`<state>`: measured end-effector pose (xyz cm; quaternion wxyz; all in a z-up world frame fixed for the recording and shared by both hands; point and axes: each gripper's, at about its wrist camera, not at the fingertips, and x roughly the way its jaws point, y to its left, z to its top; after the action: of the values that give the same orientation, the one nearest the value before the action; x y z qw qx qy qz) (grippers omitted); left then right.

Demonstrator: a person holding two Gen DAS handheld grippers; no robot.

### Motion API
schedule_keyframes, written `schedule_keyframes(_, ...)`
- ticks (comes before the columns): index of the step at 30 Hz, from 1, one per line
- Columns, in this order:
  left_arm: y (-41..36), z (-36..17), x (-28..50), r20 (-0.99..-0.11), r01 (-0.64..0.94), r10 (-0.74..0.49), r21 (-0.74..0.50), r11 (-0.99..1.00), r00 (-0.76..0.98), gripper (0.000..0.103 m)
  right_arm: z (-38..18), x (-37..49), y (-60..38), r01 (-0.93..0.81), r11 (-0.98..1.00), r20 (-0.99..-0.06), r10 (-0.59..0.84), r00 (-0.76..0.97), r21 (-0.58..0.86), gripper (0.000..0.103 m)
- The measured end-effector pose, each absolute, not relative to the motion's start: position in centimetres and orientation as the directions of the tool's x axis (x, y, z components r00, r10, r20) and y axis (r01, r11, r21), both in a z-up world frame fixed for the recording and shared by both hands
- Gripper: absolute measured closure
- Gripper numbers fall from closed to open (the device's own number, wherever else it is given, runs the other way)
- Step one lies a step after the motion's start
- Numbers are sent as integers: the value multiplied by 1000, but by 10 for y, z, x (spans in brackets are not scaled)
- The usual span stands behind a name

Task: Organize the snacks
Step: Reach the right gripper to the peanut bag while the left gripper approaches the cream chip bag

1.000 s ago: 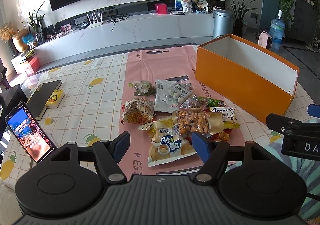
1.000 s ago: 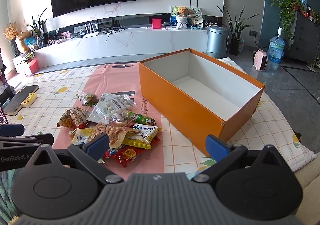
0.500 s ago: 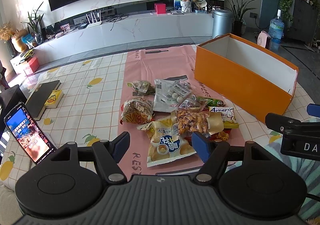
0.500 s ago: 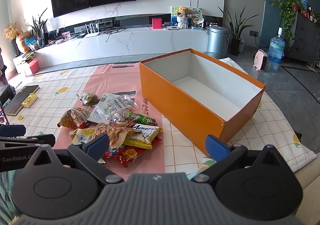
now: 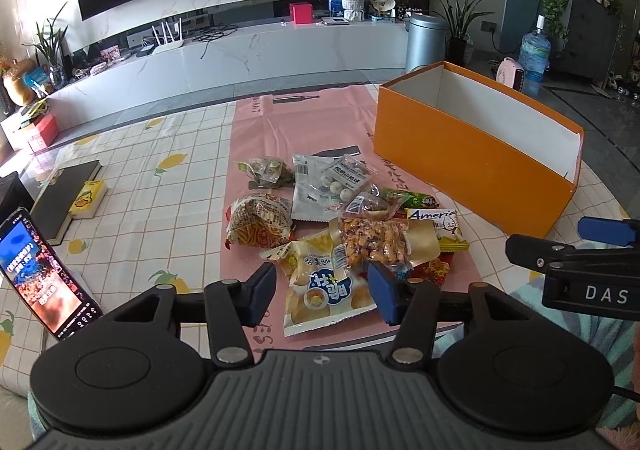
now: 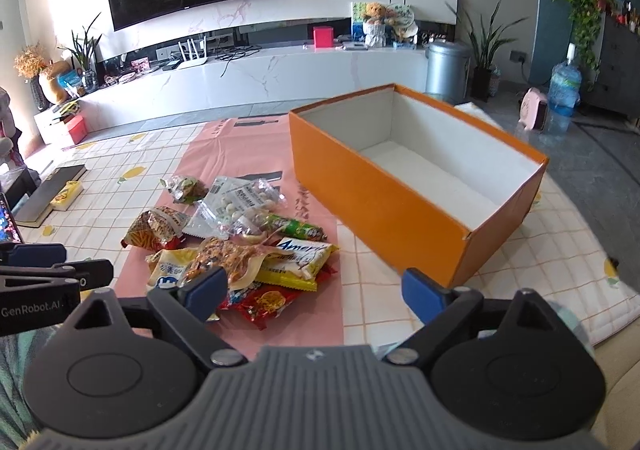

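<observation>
Snacks (image 5: 336, 226) lay heaped on the pink mat (image 5: 280, 130), orange box (image 6: 400, 210) to their right.

The pile sat near the desk's (image 5: 160, 186) near edge, apart from the open box, which held nothing visible. The left gripper (image 5: 322, 292) hung just above the nearest packet (image 5: 324, 290), its fingers closing but pressing nothing. The right gripper (image 6: 312, 290) hovered between pile and box, fingers also closing on air. A phone (image 5: 40, 270) leaned at far left, beside a book (image 5: 64, 202).

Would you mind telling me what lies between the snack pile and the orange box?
Nothing: in the right wrist view only bare pink mat separates the snack pile from the orange box.
</observation>
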<state>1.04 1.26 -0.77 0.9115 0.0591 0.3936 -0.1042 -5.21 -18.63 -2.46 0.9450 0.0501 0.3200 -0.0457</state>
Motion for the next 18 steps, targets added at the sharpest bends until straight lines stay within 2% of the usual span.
schedule_keyframes(2, 15, -12, 14, -742, 257, -178, -8, 966, 646, 42, -31, -48, -188, 117, 988, -619, -31, 785, 99, 23)
schedule_keyframes(4, 16, -17, 19, -752, 263, -195, -30, 964, 630, 41, -38, -42, -188, 113, 987, -630, -15, 777, 116, 28)
schedule_keyframes(10, 23, -33, 37, -796, 239, -188, -56, 969, 576, 41, -50, -24, -177, 29, 993, -632, 51, 773, 117, 28)
schedule_keyframes(18, 37, -49, 70, -841, 195, -147, -51, 979, 520, 42, -57, 13, -139, -183, 982, -627, 108, 772, -56, 28)
